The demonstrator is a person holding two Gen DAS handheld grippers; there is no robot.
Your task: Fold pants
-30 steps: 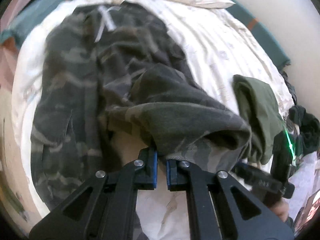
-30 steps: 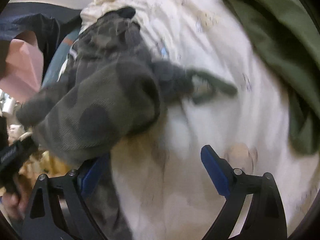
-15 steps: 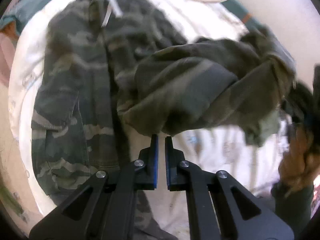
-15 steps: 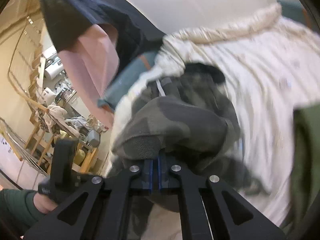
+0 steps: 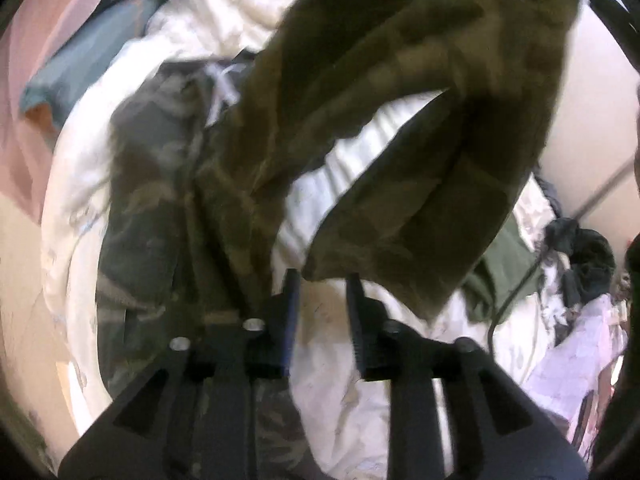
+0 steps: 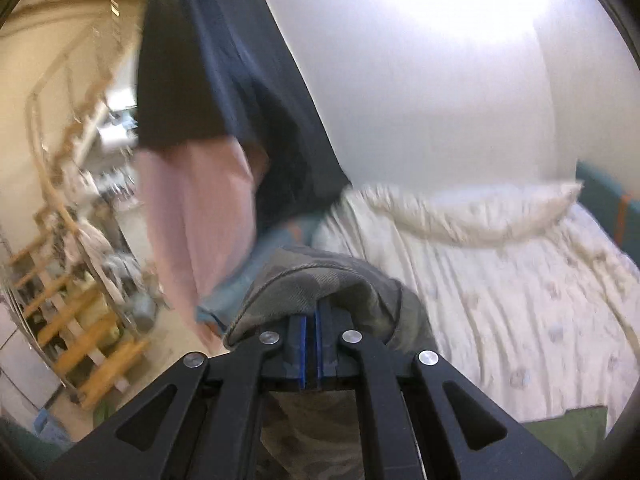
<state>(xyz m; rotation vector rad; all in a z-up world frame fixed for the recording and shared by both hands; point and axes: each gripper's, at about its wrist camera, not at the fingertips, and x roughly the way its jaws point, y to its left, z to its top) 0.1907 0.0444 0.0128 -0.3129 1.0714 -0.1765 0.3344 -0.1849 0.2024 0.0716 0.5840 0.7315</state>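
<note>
The camouflage pants [image 5: 160, 216] lie on the white bedspread [image 5: 72, 168], waist with a white drawstring at the far end. One leg [image 5: 420, 128] hangs lifted in the air across the left wrist view, its hem just above my left gripper [image 5: 320, 292], whose jaws stand slightly apart with no cloth between them. My right gripper [image 6: 311, 320] is shut on the leg's hem [image 6: 304, 280] and holds it raised over the bed.
An olive green garment [image 5: 508, 264] and dark clothes [image 5: 580, 248] lie on the bed's right side. A crumpled cream blanket [image 6: 460, 212] lies against the white wall. Dark and pink clothes [image 6: 200, 200] hang at the left, wooden shelving [image 6: 68, 320] beyond.
My right gripper closed on the pant leg and lifted it high. My left gripper, shut at the leg before, now stands slightly open with the leg swinging up above it.
</note>
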